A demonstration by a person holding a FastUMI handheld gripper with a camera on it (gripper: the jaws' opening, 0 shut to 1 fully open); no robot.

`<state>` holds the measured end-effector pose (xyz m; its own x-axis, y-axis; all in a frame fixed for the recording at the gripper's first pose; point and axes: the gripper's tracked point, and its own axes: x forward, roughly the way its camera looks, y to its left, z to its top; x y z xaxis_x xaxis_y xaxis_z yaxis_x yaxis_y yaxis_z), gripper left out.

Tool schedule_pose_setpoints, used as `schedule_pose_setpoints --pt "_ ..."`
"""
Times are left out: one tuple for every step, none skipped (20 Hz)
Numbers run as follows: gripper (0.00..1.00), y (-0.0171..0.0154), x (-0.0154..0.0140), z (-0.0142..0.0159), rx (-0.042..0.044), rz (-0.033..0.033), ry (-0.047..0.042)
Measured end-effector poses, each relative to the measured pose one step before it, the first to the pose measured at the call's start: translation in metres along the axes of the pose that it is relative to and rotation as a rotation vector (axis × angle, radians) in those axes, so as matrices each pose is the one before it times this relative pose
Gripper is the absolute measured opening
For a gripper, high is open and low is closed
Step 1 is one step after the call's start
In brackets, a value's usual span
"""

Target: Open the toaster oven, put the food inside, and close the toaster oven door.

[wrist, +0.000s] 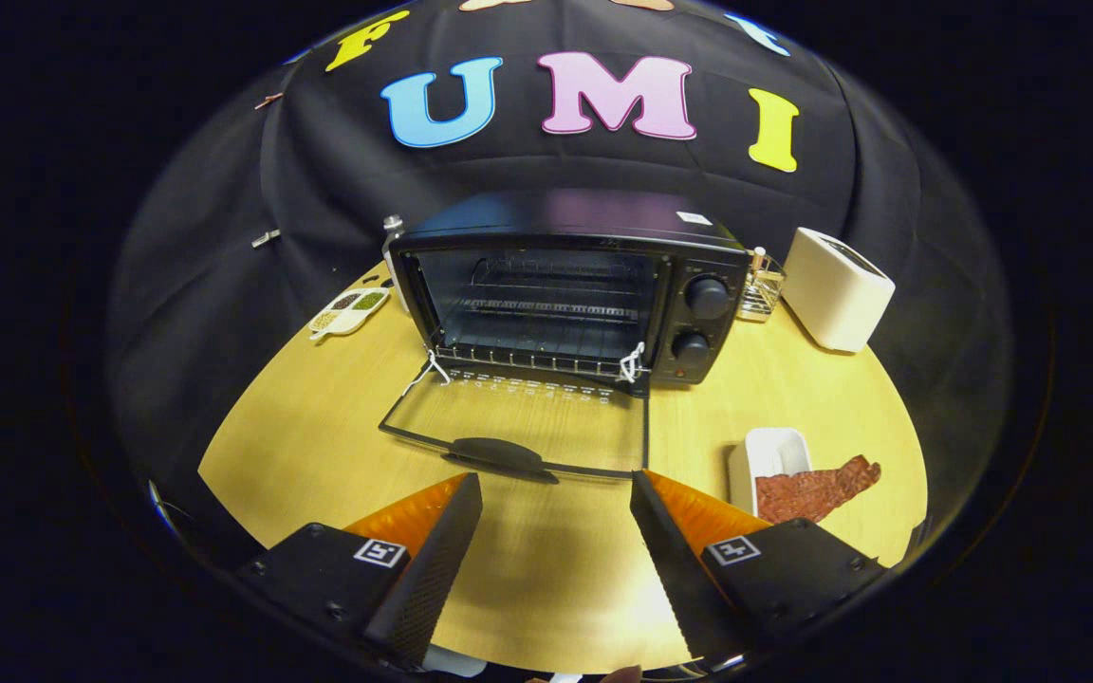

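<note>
Meat slice (817, 491) right of parted gripper (556, 493)

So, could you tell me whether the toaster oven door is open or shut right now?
Open: the door lies flat on the table, exposing the toaster oven rack. The gripper is open, holding nothing.

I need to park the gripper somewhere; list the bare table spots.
Bare wood lies left of the open oven door, short of the seasoning dish, and between the open gripper and the door's handle. Crowded: right of the door, the white tray holding meat; the toaster behind.
</note>
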<state>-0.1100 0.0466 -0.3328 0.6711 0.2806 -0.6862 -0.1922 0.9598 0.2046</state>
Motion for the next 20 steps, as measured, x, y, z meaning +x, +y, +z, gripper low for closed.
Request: schedule_pose_setpoints --pt "0.99 -0.01081 -0.00638 0.00144 0.00226 0.00016 -0.00068" --pt "0.98 -0.01023 -0.00717 0.00263 0.00372 0.00052 -0.00400" --pt "0.98 -0.01124 -0.00727 0.00340 0.00398 -0.00359 -0.00551" --pt "0.98 -0.01201 -0.00682 0.00450 0.00043 -0.00315 -0.00908" --pt "0.98 -0.01474 -0.00729 0.00501 -0.00631 -0.00803 -0.00892" --pt "0.98 -0.01317 -0.00529 0.00291 -0.00889 -0.00635 0.00125" --pt "0.99 -0.01311 -0.00498 0.00116 -0.00408 -0.01007 0.00061" --pt "0.98 -0.01184 -0.00339 0.00314 0.00004 -0.00432 -0.00322" --pt "0.98 -0.01126 -0.00173 0.00133 0.00328 0.00034 0.00023" --pt "0.98 -0.00928 -0.00109 -0.00011 0.00799 0.00994 0.01033" --pt "0.98 -0.01060 -0.00156 -0.00070 0.00694 0.00458 0.01083" --pt "0.99 -0.01153 -0.00045 0.00001 0.00702 0.00990 0.01296" --pt "0.98 -0.01133 0.00134 0.00010 0.00666 0.00916 0.01608" --pt "0.98 -0.01198 0.00165 -0.00081 0.00737 0.01146 0.01643" --pt "0.98 -0.01142 0.00279 -0.00094 0.01097 0.01347 0.02413" --pt "0.99 -0.01031 0.00375 0.00029 0.00964 0.01618 0.02386" --pt "1.00 -0.01105 0.00246 -0.00047 0.00637 0.01275 0.02189" --pt "0.99 -0.01174 0.00466 -0.00039 0.00579 0.00819 0.02388" --pt "0.99 -0.00918 0.00344 -0.00184 0.00444 0.01471 0.02529" --pt "0.99 -0.00779 0.00463 -0.00175 0.00513 0.01268 0.02449"
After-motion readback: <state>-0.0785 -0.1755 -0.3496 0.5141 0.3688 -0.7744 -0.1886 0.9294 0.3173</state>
